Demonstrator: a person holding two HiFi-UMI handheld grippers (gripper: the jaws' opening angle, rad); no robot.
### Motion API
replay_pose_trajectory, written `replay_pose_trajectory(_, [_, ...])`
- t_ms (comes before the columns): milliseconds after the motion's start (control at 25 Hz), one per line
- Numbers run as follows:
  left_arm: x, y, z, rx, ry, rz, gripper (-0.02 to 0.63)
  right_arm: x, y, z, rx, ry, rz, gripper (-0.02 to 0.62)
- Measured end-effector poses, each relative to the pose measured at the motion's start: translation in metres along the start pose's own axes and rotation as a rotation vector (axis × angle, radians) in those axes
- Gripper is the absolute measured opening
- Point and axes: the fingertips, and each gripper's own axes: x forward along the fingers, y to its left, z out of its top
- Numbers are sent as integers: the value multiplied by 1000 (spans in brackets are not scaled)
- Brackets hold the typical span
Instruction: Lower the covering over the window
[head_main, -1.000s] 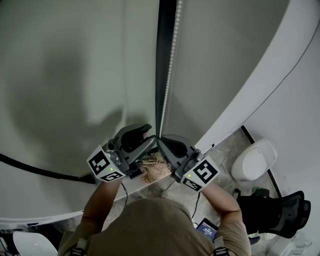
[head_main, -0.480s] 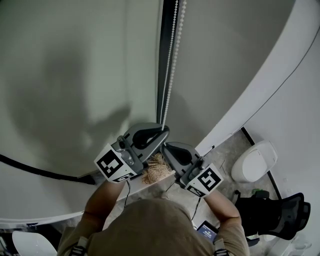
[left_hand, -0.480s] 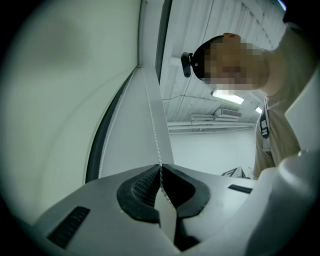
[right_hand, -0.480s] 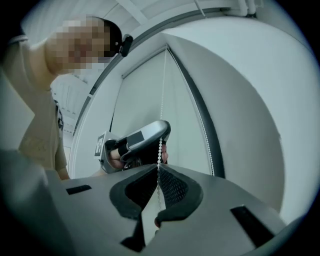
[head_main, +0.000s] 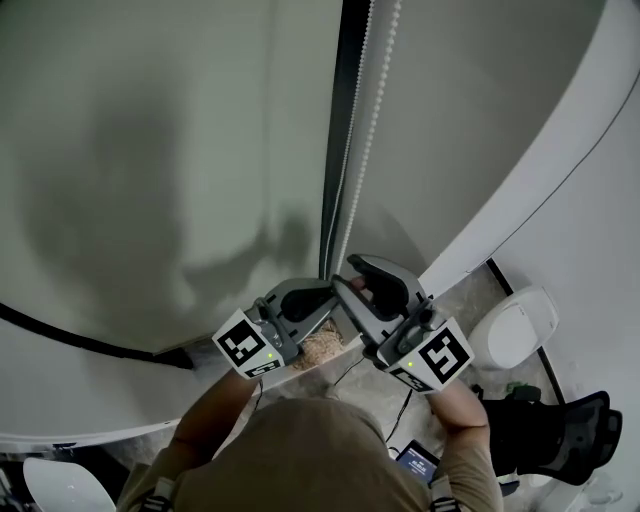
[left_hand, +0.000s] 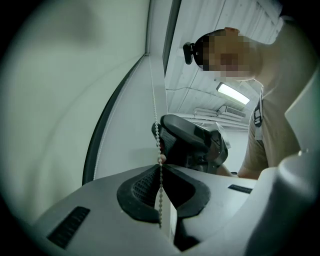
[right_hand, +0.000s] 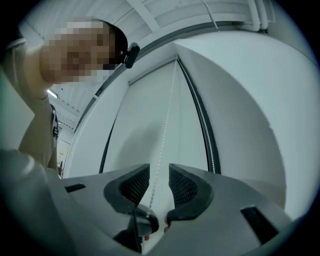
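Head view, starting at the left: the pale covering (head_main: 150, 150) spreads wide beyond and to the left of the left tool, with a black cable (head_main: 70, 338) curving across below it. Now the left tool (head_main: 328, 292) itself, marker cube toward the person, jaws reaching up at the bead chain (head_main: 370, 130), which hangs beside the dark frame strip (head_main: 345, 120).

Over to the left gripper view and it's clear. The left tool (left_hand: 160, 167) has just been closing, and its pads are pinched together on the bead chain (left_hand: 158, 140), with the beads running straight down through the seam between them. Just beyond it in that view sits the right tool (left_hand: 192, 142), a touch higher along the same chain.

Under both tools there's a straw-coloured tuft (head_main: 320, 348); what it rests in I can't make out.

Moving right, the right tool (head_main: 347, 274) crosses just above the left one. The right gripper view settles its state: the right tool (right_hand: 159, 172) has just been opening and its jaws stand well apart. The bead chain (right_hand: 167, 115) runs between the ribbed pads (right_hand: 135, 185) with neither pressing on it, so nothing is gripped there. The covering (right_hand: 145, 135) fills the panel ahead of that tool.

Farther right of the right tool, down on the floor (head_main: 468, 300), sits a white rounded bin (head_main: 515, 330). Its top is closed, so the contents are hidden.
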Motion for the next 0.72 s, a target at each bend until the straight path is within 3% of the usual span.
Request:
replay_pose_trajectory(200, [-6, -9, 2, -15, -12, 3, 24, 10, 4, -1, 27, 2, 19, 90])
replay_pose_trajectory(280, [-10, -9, 6, -14, -12, -1, 24, 12, 10, 2, 28, -1, 34, 32])
replay_pose_trajectory(360, [-14, -14, 8, -8, -23, -18, 25, 12, 14, 1, 43, 8, 37, 14])
replay_pose_trajectory(480, [-20, -19, 9, -5, -60, -58, 25, 7, 4, -3, 32, 15, -5, 11])
replay_pose_trajectory(520, [-23, -17, 12, -14, -77, -63, 54, 3, 0, -6, 40, 21, -15, 11])
replay_pose_trajectory(560, [-26, -13, 17, -30, -100, -59, 99, -1, -2, -13, 64, 38, -14, 11])
replay_pose_trajectory(640, [-29, -9, 35, -54, -152, -43, 103, -14, 6, -32, 112, 95, 8, 11])
replay_pose_trajectory(720, [-24, -12, 58, -29, -178, -49, 103, -25, 20, -48, 137, 131, 30, 11])
